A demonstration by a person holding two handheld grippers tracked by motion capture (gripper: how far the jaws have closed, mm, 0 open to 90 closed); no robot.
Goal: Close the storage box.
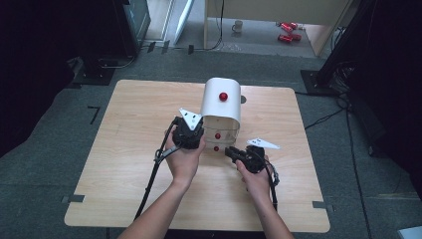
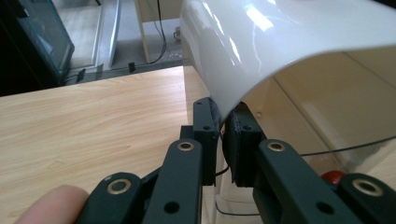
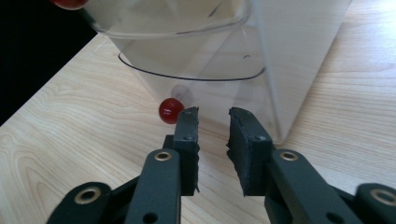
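A small white cabinet [image 1: 221, 102] with a curved white cover [image 2: 280, 42] stands mid-table. It has a red knob [image 1: 223, 96] on top and two more red knobs [image 1: 217, 135] on its clear drawers [image 3: 187, 42]. My left gripper [image 1: 195, 128] [image 2: 223, 135] is shut on the lower left edge of the white cover. My right gripper [image 1: 230, 152] [image 3: 214, 121] sits low at the cabinet's front. Its jaws stand a little apart with nothing between them. The lowest red knob [image 3: 170, 110] lies just left of its left jaw.
The wooden table [image 1: 139, 129] has free room left of and behind the cabinet. On the floor beyond are a mug [image 1: 238, 26], red cans [image 1: 287, 31] and a black stand base [image 1: 99, 64]. A fingertip [image 2: 56, 203] shows beside the left gripper.
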